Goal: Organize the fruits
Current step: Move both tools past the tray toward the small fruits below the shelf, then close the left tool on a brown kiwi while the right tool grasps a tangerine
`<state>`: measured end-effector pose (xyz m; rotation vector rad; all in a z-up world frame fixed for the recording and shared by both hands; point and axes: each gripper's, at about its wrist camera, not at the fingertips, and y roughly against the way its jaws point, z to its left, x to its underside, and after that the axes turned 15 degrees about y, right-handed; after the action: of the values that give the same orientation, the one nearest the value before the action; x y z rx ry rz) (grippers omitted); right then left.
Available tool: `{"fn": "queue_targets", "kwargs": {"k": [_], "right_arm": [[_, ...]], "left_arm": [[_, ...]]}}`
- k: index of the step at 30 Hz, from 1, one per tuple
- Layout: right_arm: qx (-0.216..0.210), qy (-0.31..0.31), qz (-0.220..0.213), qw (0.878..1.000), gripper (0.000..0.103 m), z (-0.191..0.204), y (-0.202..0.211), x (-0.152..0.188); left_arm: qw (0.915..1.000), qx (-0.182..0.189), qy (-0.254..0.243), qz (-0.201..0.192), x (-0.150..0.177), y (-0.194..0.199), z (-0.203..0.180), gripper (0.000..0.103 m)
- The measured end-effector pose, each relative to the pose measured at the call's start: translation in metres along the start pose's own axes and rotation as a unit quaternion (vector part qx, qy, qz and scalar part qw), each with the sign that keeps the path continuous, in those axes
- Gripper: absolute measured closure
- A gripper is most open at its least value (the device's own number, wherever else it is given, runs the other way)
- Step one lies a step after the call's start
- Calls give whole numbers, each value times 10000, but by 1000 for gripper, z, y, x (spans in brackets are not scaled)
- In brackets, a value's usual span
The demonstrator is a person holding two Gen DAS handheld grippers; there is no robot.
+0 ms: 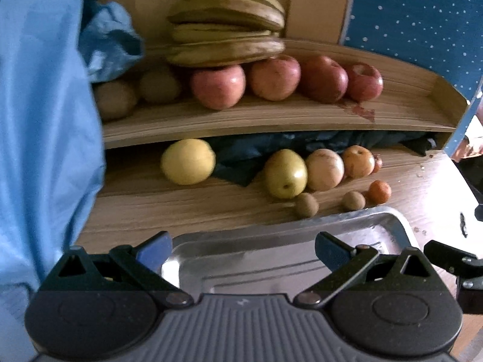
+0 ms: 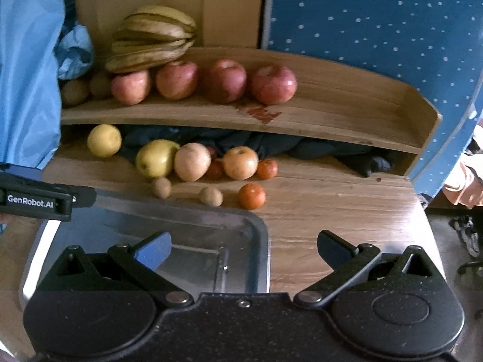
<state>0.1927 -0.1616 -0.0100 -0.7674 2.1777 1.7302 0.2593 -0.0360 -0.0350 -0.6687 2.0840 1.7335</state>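
A bunch of bananas (image 1: 225, 24) (image 2: 152, 37) lies on the upper shelf over a row of red apples (image 1: 273, 77) (image 2: 223, 80), with brown kiwis (image 1: 157, 86) at the left. On the desk below lie yellow pears (image 1: 285, 173) (image 2: 155, 157), pale apples (image 2: 241, 163), small oranges (image 2: 252, 196) (image 1: 379, 192) and small kiwis (image 2: 210, 196) (image 1: 306, 205). My left gripper (image 1: 244, 250) is open and empty over a metal tray (image 1: 392, 223). My right gripper (image 2: 244, 250) is open and empty at the tray's right edge (image 2: 259, 235).
A wooden shelf (image 2: 332, 111) curves over the desk, with dark cloth (image 2: 302, 147) stuffed beneath it. Blue fabric (image 1: 45, 120) hangs at the left. A blue dotted panel (image 2: 377, 30) stands at the right. The left gripper's side (image 2: 36, 200) shows in the right wrist view.
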Motion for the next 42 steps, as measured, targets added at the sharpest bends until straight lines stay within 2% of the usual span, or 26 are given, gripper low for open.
{"fn": "queue_targets", "kwargs": {"k": [4, 12, 22, 30, 35, 42], "right_arm": [[180, 1, 32, 9998, 0, -4, -1, -3], [173, -92, 69, 9998, 1, -19, -15, -8], [-130, -232, 15, 9996, 4, -47, -46, -14], [-626, -279, 31, 9976, 5, -62, -78, -20], [-753, -170, 113, 9970, 14, -65, -97, -23], [-898, -178, 205, 9956, 15, -67, -115, -22]], "left_arm": [[9999, 141, -23, 84, -6, -12, -11, 0], [9992, 264, 25, 295, -12, -34, -29, 0], [9978, 168, 313, 558, -19, -62, -38, 1], [9979, 8, 261, 592, -20, -73, -46, 3], [9975, -36, 269, 659, -20, -79, -48, 4], [9964, -84, 413, 740, -21, -86, -49, 11]]}}
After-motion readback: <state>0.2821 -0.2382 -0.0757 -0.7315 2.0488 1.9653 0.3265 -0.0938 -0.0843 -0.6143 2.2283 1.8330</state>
